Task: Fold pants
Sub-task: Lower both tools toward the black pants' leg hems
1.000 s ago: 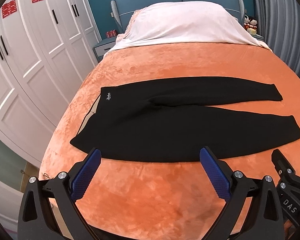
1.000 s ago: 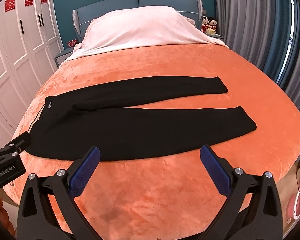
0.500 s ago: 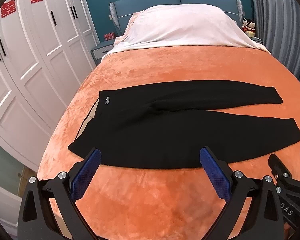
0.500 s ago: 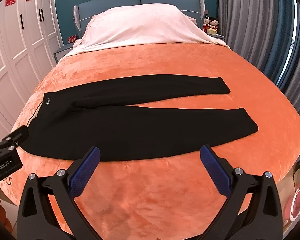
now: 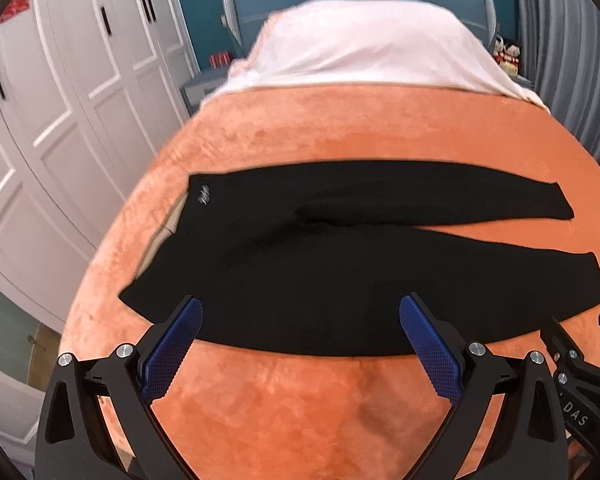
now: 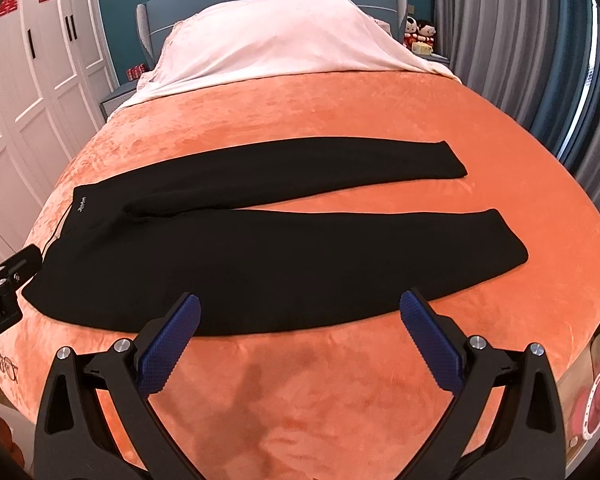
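Both the left gripper (image 5: 300,312) and the right gripper (image 6: 300,308) are hovering spread wide, gripping nothing, over the black pants (image 6: 260,248) lying flat on the orange bed (image 6: 340,112).

Matt black cloth pants (image 6: 300,256) on seemingly plush orange blanket (image 6: 340,120).

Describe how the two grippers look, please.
Both alike: the left gripper and right gripper have black angular frames with silver bolts and two blue fingers with gridded pads. White lettering marks each body's side. No cables or sleeves show.
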